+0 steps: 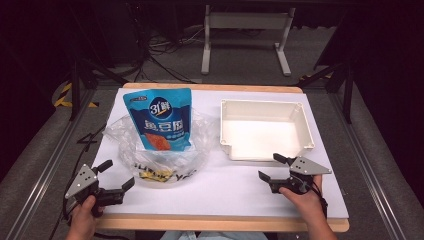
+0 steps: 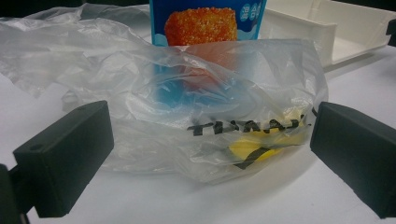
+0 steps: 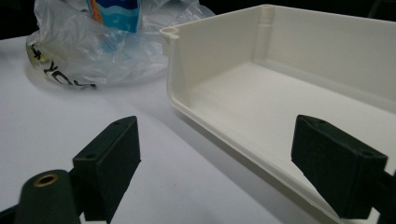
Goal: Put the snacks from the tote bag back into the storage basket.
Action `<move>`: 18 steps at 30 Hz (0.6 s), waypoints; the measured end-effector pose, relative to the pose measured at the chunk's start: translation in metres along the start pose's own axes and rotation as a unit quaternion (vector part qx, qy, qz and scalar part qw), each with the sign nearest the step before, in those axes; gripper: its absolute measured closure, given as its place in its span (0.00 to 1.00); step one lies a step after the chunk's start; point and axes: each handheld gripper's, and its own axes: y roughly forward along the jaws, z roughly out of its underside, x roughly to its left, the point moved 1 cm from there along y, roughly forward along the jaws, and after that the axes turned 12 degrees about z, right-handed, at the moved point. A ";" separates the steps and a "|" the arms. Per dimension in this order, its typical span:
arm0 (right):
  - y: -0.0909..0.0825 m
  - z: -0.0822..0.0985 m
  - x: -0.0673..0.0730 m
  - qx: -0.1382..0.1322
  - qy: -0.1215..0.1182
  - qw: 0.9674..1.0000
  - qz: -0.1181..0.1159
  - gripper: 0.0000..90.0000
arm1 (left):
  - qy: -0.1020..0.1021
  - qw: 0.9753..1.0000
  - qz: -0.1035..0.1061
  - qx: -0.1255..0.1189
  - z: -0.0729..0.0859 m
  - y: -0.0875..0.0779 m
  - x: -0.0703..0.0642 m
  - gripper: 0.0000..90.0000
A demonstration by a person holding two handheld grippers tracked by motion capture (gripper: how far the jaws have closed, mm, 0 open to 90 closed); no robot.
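Observation:
A blue snack pouch [image 1: 160,119] with an orange picture stands upright inside a clear plastic bag [image 1: 159,145] on the white tabletop. The bag [image 2: 196,116] carries black lettering and a yellow patch near its base, and the pouch [image 2: 205,23] rises behind it. My left gripper [image 1: 116,176] sits at the near left, open, aimed at the bag with nothing between its jaws. My right gripper [image 1: 272,167] is open at the near right, just short of the near wall of an empty white tray [image 1: 265,150]. That tray's rim [image 3: 219,135] lies ahead of the jaws.
The white sheet [image 1: 230,190] covers a wooden table with free room in the middle front. Behind the table is a dark floor with cables and a white metal stand [image 1: 245,35]. Black frame legs flank both sides.

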 end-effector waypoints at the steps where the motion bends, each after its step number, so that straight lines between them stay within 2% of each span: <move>1: -0.001 -0.001 0.000 -0.003 0.001 1.000 -0.001 0.18 | -0.001 1.000 0.000 -0.001 0.000 0.000 0.000 0.00; 18: -0.002 -0.005 0.003 -0.006 -0.006 1.000 -0.007 0.17 | -0.001 1.000 0.001 -0.006 0.000 0.000 0.000 0.00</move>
